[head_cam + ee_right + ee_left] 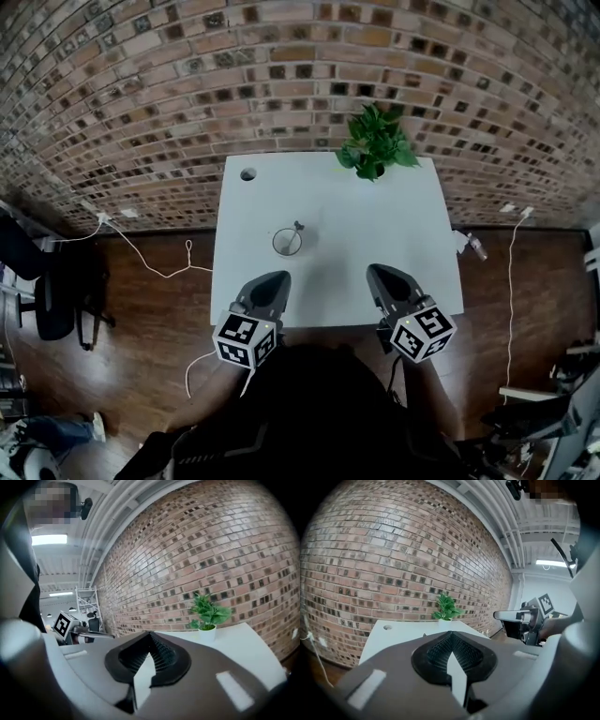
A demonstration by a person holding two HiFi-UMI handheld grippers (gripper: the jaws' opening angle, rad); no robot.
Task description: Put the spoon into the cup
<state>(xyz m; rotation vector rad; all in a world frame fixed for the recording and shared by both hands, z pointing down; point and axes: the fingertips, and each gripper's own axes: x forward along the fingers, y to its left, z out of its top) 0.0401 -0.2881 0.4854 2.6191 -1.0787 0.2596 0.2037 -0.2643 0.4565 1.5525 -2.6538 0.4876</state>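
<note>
A clear glass cup [287, 243] stands on the white table [375, 220], left of its middle. The spoon [297, 228] stands inside it, its handle leaning over the far right rim. My left gripper [277, 278] hovers at the table's near edge, just in front of the cup and apart from it, with its jaws shut and empty. My right gripper [378, 272] is level with it to the right, also shut on nothing. In the left gripper view the closed jaws [449, 634] hide the cup; the right gripper view shows its own closed jaws [150, 634].
A potted green plant [375, 142] stands at the table's far edge against the brick wall. A round cable hole [247, 173] sits at the far left corner. White cables [155, 262] run over the wooden floor at left, near a dark chair [47, 291].
</note>
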